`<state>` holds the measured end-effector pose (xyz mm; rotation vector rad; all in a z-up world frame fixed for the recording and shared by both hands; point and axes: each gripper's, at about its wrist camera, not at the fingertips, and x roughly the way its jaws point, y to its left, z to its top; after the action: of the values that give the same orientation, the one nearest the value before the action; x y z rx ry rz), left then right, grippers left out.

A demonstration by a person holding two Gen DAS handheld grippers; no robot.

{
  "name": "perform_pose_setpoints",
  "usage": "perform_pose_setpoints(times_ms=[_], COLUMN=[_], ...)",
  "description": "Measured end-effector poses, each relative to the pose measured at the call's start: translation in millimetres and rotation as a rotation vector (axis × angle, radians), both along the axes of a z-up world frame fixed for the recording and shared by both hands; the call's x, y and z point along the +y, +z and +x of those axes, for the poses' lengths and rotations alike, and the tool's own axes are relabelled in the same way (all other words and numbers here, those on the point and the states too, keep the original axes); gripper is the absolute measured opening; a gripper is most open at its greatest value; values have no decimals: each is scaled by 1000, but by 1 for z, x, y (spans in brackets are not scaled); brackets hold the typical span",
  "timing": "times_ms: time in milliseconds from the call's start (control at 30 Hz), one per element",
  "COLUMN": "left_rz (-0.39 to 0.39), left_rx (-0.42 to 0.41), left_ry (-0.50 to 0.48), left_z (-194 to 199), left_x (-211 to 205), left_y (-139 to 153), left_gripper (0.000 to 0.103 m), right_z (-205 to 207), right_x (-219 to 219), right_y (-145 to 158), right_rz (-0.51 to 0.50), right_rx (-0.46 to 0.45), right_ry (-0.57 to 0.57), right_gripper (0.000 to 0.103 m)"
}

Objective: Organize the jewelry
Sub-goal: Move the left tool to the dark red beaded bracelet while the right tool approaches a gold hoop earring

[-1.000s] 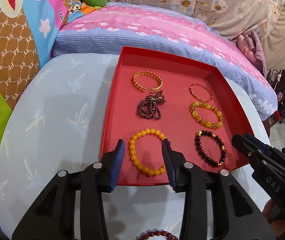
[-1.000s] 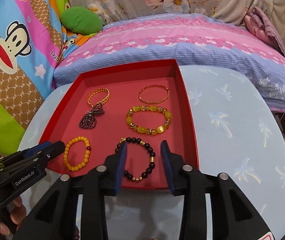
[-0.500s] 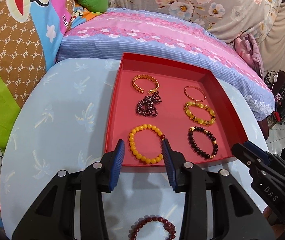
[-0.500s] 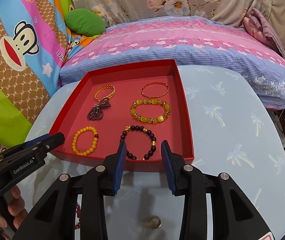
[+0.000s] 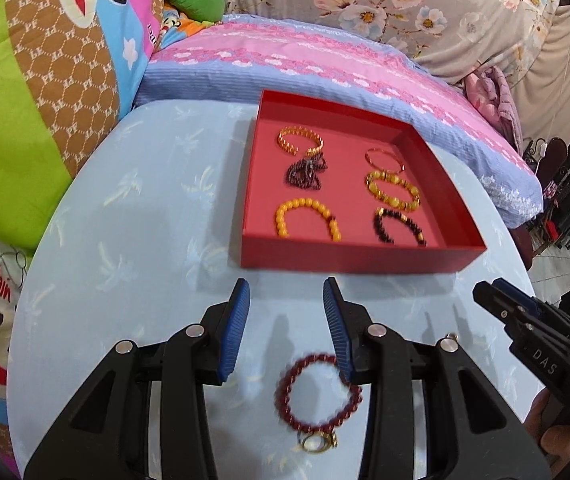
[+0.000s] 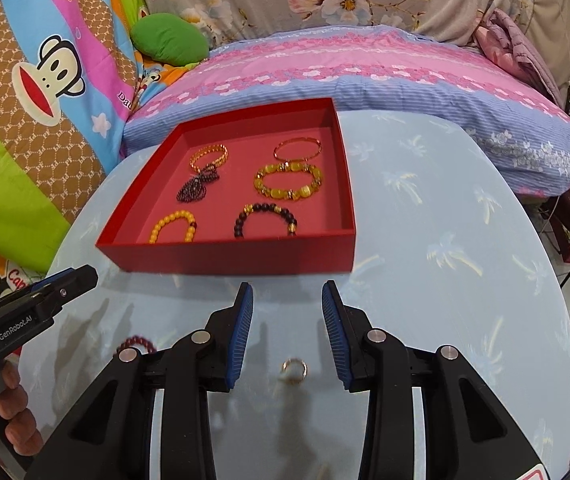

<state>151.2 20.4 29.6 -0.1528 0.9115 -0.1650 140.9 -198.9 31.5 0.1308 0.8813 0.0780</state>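
A red tray [image 5: 345,258] [image 6: 225,256] on the light blue table holds several bracelets, among them a yellow bead bracelet [image 5: 305,203] and a dark bead bracelet [image 6: 265,208]. My left gripper [image 5: 285,284] hovers open over the table in front of the tray. A dark red bead bracelet [image 5: 283,400] lies below its fingers, with a small gold ring [image 5: 327,444] just beyond it. My right gripper [image 6: 288,286] is also open, and the gold ring [image 6: 285,368] lies on the table between its arms. The red bracelet [image 6: 137,342] shows partly behind its left finger.
The round table [image 6: 445,280] has a pale blue cloth with palm prints. A bed with a pink and blue cover [image 6: 345,68] runs behind the tray, and cartoon bedding [image 5: 45,100] rises at the left. A hand [image 6: 13,408] holds the left gripper's handle.
Both grippers have pulled back from over the tray to the near side of the table. The dark red bracelet and the gold ring have come into view beneath them.
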Motion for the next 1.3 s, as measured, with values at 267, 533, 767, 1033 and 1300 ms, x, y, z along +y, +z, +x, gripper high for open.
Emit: perform_pose_setpoints(times_ms=[267,533,767,1033,1300], left_rz=[20,45,74,89,31], left_rx=[57,103,80,76,88], left_ry=[-19,-34,-48,-58,-43], left_z=[-26,-38,-38,-37,-35], left_x=[-3,-11,-19,-23,-13], left_y=[-24,-46,-47,-48,-43], left_gripper=[36,36,34,8,8], right_z=[-23,-40,-43,-40,-43], right_x=[-1,0,-1,5,10], right_y=[-10,-21,-30,-37,-37], right_rz=[-4,-8,-8,-14,-5], right_rx=[28,55,75,86,89], right_ry=[1,6,0,8,26], right_gripper=[36,36,36,36,36])
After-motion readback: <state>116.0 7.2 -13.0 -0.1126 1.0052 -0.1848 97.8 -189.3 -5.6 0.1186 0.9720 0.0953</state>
